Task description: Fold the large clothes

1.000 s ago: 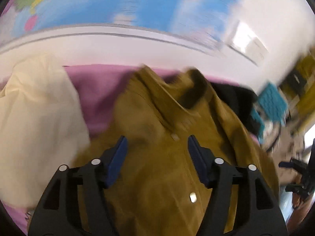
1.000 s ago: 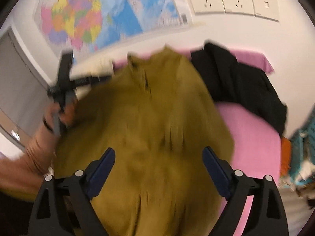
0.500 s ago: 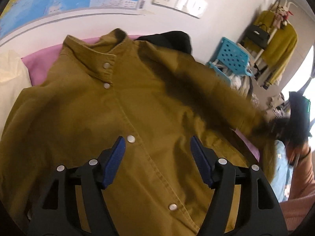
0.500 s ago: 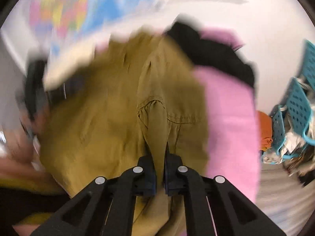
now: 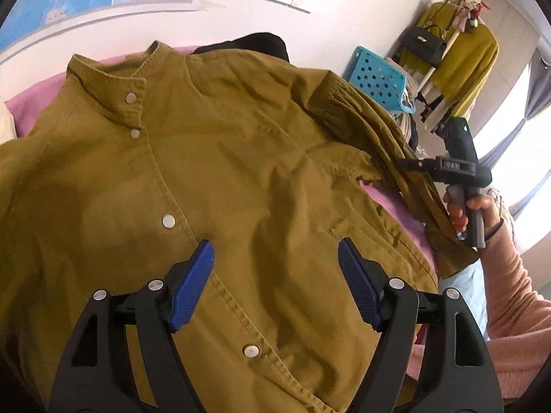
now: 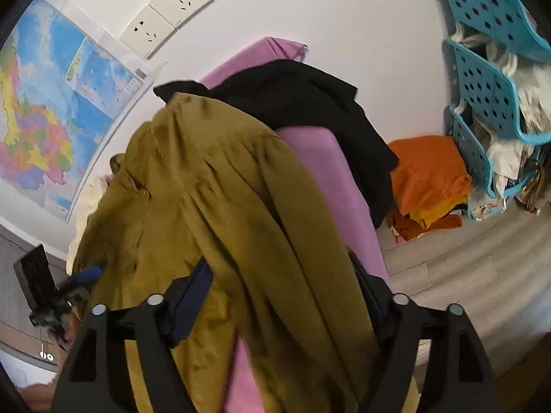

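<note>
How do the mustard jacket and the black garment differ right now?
The mustard jacket lies spread front-up, snaps showing; the black garment lies bunched behind it by the wall. The jacket covers most of the pink surface; the black garment drapes over its far edge. Both rest on the pink surface.

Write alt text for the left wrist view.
A mustard-brown snap-button cotton jacket lies front-up across a pink cloth-covered surface, under the opening, empty left claw. At right, a hand in a pink knit sleeve holds the right claw at the jacket's sleeve.
</note>
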Tool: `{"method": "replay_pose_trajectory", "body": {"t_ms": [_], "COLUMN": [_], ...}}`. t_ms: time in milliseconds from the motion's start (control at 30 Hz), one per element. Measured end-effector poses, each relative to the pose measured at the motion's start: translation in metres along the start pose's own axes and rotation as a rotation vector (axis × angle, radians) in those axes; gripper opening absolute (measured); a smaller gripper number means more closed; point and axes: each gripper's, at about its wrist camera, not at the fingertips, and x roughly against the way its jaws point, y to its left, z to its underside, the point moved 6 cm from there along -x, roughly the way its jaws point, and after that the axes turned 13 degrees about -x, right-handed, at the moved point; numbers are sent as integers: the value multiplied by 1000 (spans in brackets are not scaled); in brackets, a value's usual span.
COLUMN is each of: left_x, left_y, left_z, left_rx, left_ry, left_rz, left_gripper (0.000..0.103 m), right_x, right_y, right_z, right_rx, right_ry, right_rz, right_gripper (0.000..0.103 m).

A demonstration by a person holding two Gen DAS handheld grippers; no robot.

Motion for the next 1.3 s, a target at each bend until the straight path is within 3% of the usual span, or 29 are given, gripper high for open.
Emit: {"method": "replay_pose_trajectory", "body": {"t_ms": [67,167,233,267,300,367,500,600,667,800,867,1000,1067,1167,1300], "left_x": [0,-1,-4,-6,-7,-7,6,27,40,73,84,93,90,82,52], "left_y": [0,1,1,1,0,-2,-9,-11,-10,-2,4,18,21,14,-5], "left_z": [3,6,6,5,4,0,-9,-17,-20,-18,-14,2,10,18,27], "left_rx": [2,8,9,9,10,10,-12,-31,-33,-39,-36,10,32,52,-12], "left_ry": [4,10,16,16,16,6,-37,-93,-128,-194,-207,-196,-177,-155,-67], "left_rz": [-2,8,9,13,19,32,56,66,78,61,44,43,45,130,151], "left_gripper": [75,76,76,76,76,76,76,76,76,81,82,84,84,85,88], "right_x": [11,22,23,23,26,44,88,97,86,29,-8,-65,-84,-93,-76], "right_y": [-7,-11,-12,-12,-11,8,93,155,199,246,261,274,271,261,248], "right_z": [9,25,37,41,42,41,41,39,38,43,48,61,62,61,55], "right_rx": [16,85,153,160,149,152,268,359,415,478,486,462,458,419,429], "right_ry": [-15,-36,5,25,41,50,54,73,93,193,262,328,316,338,292], "right_rz": [-18,69,134,140,134,56,-157,-231,-245,-241,-245,-201,-158,-169,-174], "right_gripper": [88,91,62,26,11,9,9,11,14,18,22,68,70,70,70]}}
